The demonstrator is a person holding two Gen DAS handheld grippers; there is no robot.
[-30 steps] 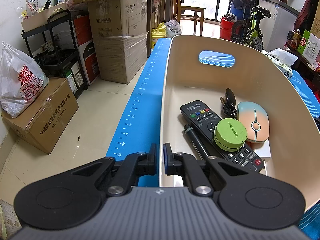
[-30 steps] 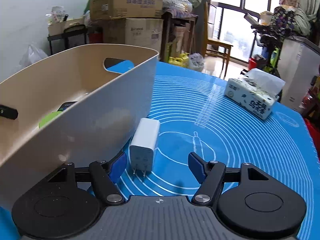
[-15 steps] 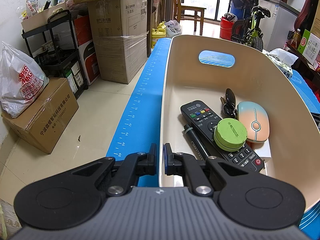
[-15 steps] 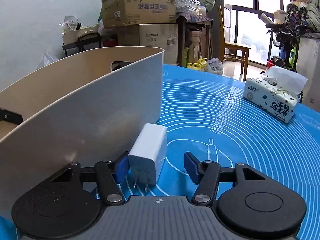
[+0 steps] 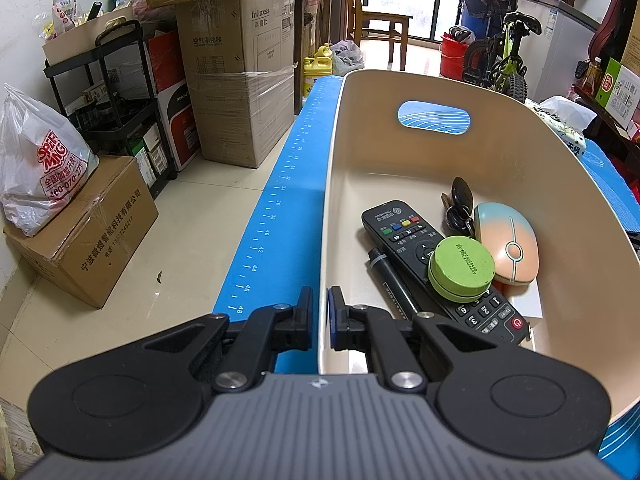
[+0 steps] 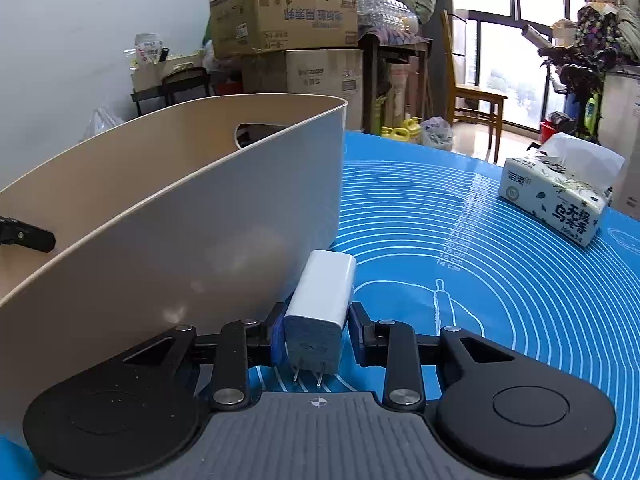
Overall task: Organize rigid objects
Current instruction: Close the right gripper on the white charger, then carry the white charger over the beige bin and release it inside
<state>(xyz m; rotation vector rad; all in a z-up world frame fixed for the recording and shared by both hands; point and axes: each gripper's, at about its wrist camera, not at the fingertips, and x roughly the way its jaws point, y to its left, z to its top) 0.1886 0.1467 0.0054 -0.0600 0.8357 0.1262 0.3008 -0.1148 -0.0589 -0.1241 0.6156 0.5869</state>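
My left gripper (image 5: 320, 312) is shut on the near left rim of the beige basket (image 5: 326, 208). Inside the basket lie a black remote (image 5: 404, 236), a green round tin (image 5: 460, 268) on top of it, a black marker (image 5: 390, 280), a peach and blue mouse (image 5: 508, 246) and dark keys (image 5: 458, 204). My right gripper (image 6: 316, 340) is shut on a white charger plug (image 6: 322, 300), prongs toward the camera, just outside the basket's wall (image 6: 200, 248) on the blue mat (image 6: 480, 280).
A tissue pack (image 6: 556, 196) lies on the mat at the far right. Left of the table's edge are the floor, cardboard boxes (image 5: 236, 80), a black shelf cart (image 5: 116, 92) and a plastic bag (image 5: 40, 160). A chair and a bicycle stand far back.
My right gripper moved forward around the charger plug and its fingers closed on its sides. The left gripper and the basket have not moved.
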